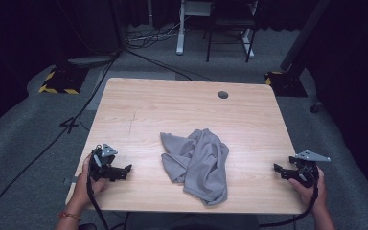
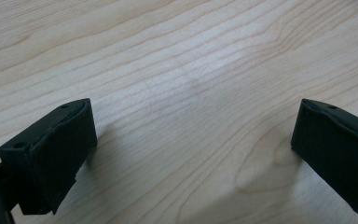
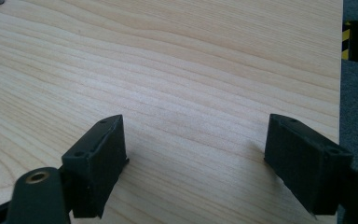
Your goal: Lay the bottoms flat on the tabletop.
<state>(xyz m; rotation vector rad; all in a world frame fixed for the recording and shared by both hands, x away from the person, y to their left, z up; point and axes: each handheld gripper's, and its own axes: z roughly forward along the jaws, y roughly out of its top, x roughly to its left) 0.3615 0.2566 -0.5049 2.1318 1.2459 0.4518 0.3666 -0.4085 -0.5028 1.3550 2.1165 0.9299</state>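
Note:
A crumpled grey cloth [image 1: 199,163] lies near the middle of the wooden table [image 1: 182,108], toward its front edge. My left gripper [image 1: 124,171] rests low at the front left, well apart from the cloth; in the left gripper view its jaws stand wide over bare wood, left gripper [image 2: 193,149] open and empty. At the front right edge my right gripper [image 1: 279,170] points toward the cloth from a distance. In the right gripper view the right gripper [image 3: 196,158] is open, with only wood grain between its jaws.
A round cable hole [image 1: 223,94] sits near the table's far edge. Beyond the table are grey carpet, cables [image 1: 76,115], a desk frame [image 1: 215,28] and yellow-black striped stand bases [image 1: 57,81]. The table's right edge [image 3: 340,93] runs close beside my right gripper.

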